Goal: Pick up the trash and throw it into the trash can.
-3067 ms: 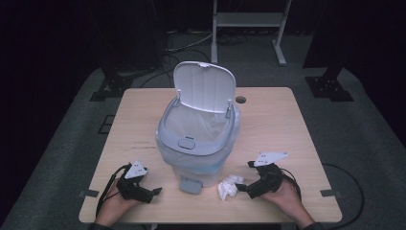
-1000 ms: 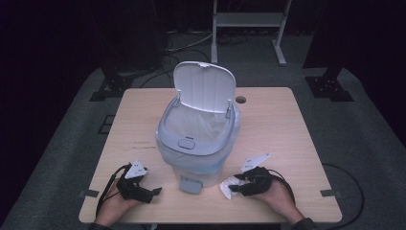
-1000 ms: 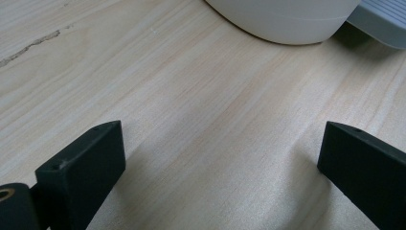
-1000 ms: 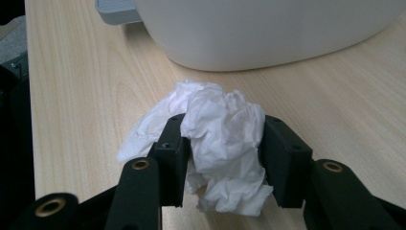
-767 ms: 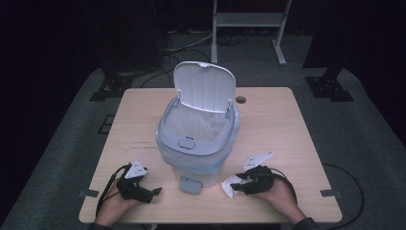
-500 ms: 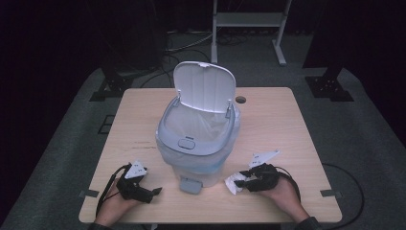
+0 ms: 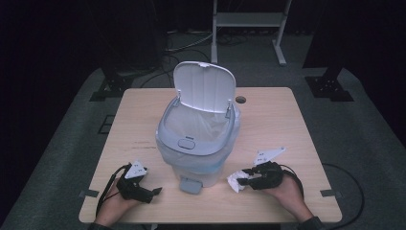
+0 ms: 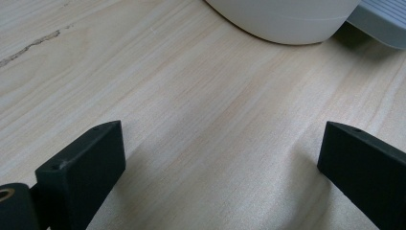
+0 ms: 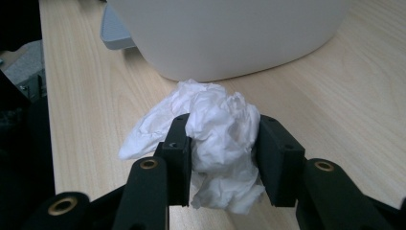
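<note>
Right hand-held gripper point(image 7: 245, 179) clamps the crumpled tissue point(image 7: 235, 181); the open bin point(image 7: 198, 143) stands at its ten o'clock, near.

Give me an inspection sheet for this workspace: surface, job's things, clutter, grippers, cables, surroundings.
Surface: light wooden table, round hole near the far edge.
Job's things: crumpled white tissue between the right gripper's jaws; pale grey pedal bin with clear liner, lid up.
Clutter: nothing seen.
Grippers: right gripper shut on the tissue, its jaws have just been closing; left gripper open over bare wood.
Cables: black cable trailing from the right gripper; more on the floor behind.
Surroundings: dark room, grey carpet, white metal stand.
</note>
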`<move>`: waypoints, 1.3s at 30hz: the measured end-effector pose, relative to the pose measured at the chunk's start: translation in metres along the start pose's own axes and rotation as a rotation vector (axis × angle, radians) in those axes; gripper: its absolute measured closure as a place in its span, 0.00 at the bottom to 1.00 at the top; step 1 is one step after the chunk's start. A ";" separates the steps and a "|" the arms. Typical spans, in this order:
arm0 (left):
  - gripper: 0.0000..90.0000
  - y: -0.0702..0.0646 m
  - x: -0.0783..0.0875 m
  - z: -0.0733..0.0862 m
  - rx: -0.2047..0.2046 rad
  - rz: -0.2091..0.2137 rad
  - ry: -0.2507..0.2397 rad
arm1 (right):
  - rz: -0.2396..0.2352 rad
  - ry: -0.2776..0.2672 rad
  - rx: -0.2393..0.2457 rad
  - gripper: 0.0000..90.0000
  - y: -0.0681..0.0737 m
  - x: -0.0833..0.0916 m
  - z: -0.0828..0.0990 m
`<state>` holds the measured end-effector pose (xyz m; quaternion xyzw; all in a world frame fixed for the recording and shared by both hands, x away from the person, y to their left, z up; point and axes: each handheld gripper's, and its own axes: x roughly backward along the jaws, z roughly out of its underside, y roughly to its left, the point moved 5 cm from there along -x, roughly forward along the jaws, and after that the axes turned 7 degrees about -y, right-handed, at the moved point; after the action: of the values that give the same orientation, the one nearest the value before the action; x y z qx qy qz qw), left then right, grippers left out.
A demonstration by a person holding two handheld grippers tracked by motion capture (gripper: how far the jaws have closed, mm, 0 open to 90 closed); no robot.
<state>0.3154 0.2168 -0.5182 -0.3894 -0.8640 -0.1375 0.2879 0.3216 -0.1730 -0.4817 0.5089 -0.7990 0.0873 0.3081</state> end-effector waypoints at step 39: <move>0.02 0.000 0.000 0.000 -0.002 0.000 0.003 | 0.001 -0.115 0.007 0.68 -0.004 0.046 -0.030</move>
<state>0.3153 0.2171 -0.5181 -0.3896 -0.8634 -0.1388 0.2888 0.3239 -0.1961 -0.4315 0.5137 -0.8154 0.0610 0.2598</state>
